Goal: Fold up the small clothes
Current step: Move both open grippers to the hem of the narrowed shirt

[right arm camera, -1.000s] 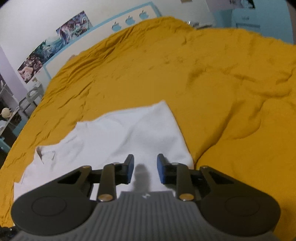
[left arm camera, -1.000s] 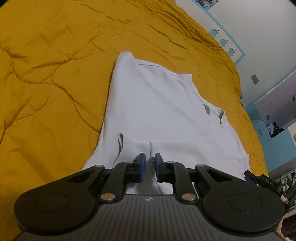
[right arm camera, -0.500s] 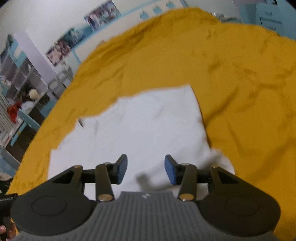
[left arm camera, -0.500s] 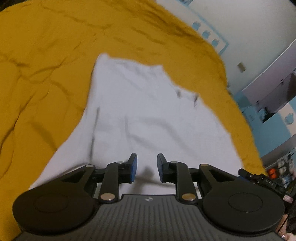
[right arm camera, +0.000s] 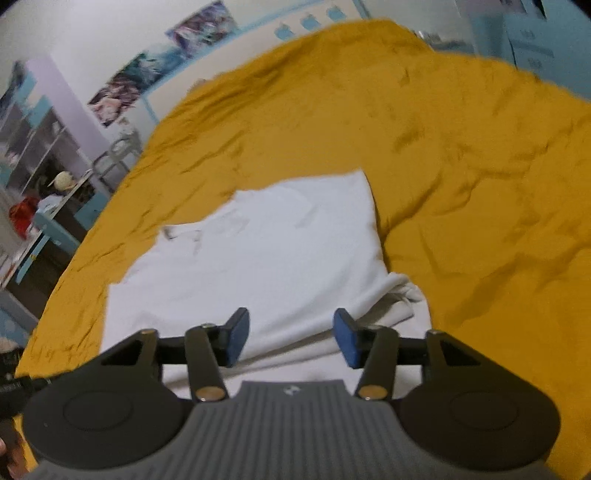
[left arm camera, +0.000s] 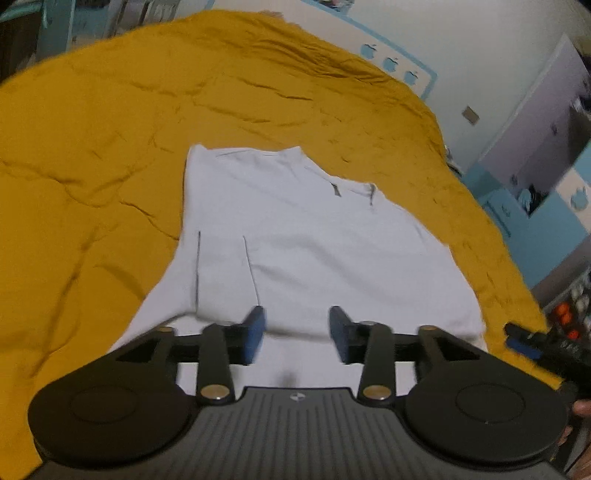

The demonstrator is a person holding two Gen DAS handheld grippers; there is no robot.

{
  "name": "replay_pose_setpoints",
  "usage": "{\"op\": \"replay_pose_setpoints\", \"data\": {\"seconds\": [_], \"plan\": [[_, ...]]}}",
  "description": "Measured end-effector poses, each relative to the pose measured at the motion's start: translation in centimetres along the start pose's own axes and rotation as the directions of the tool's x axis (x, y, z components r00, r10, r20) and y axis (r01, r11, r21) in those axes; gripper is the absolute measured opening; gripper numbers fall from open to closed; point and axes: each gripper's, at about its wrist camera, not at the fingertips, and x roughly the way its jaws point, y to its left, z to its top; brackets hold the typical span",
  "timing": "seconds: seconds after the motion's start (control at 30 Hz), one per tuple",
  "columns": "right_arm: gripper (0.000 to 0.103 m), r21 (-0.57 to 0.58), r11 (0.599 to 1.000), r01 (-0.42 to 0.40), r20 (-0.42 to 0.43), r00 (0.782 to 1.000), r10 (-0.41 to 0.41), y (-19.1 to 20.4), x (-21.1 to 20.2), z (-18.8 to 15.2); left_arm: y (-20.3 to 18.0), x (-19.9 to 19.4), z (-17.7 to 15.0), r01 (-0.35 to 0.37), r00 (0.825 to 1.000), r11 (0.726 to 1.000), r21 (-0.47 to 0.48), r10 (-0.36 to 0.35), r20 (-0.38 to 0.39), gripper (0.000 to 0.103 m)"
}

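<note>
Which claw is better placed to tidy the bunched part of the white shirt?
Probably the right claw: the bunched edge of the white shirt lies just beside its open fingertips. The left claw faces only flat cloth.

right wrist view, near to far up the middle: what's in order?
Right gripper, jaws open with nothing between them → white shirt lying flat → mustard quilt → wall with blue apple stickers.
</note>
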Motion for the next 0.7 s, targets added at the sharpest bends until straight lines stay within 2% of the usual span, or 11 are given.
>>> {"op": "replay_pose_setpoints", "data": {"seconds": [0.07, 0.1, 0.17, 0.23, 0.37, 0.47, 0.6, 0.7], "plan": [[0.057, -0.046, 0.999, -0.014, 0.019, 1.000, 0.015, 0.7, -3.0, -1.0, -0.4, -2.3, -1.3, -0.008, 1.000, 1.000, 0.029, 0.008, 0.011, 0.054], [0.062, -0.072, 0.997, -0.016, 0.025, 1.000, 0.018, 1.0, -4.5, -1.7, -0.2, -3.5, -1.9, 0.001, 1.000, 1.000, 0.030, -0.001, 0.014, 0.056], [0.067, -0.115, 0.993, -0.015, 0.033, 0.999, 0.019, 1.2, -7.7, -3.3, 0.5, -6.2, -3.5, 0.035, 0.999, 0.999, 0.010, -0.035, 0.035, 0.058], [0.068, -0.155, 0.987, -0.040, 0.032, 0.998, 0.045, 0.8, -10.7, -5.1, 1.7, -8.6, -5.0, 0.061, 0.997, 0.998, -0.006, -0.061, 0.056, 0.060], [0.068, -0.226, 0.974, -0.034, -0.020, 0.999, 0.030, -0.7, -15.4, -8.8, 3.9, -13.4, -8.3, 0.000, 0.998, 0.999, -0.037, 0.003, 0.064, 0.060], [0.068, -0.217, 0.976, -0.013, -0.063, 0.998, -0.001, -2.3, -17.2, -10.9, 5.9, -15.9, -10.6, 0.022, 0.997, 0.996, -0.082, -0.015, 0.078, 0.060], [0.068, -0.155, 0.988, -0.016, -0.098, 0.995, 0.001, -4.0, -18.9, -12.7, 8.6, -17.4, -12.4, 0.005, 0.997, 0.987, -0.162, 0.008, 0.076, 0.060], [0.068, -0.089, 0.996, -0.016, -0.112, 0.994, 0.006, -5.4, -19.4, -13.6, 10.6, -17.4, -13.5, 0.078, 0.996, 0.958, -0.274, -0.064, 0.061, 0.060]]}}
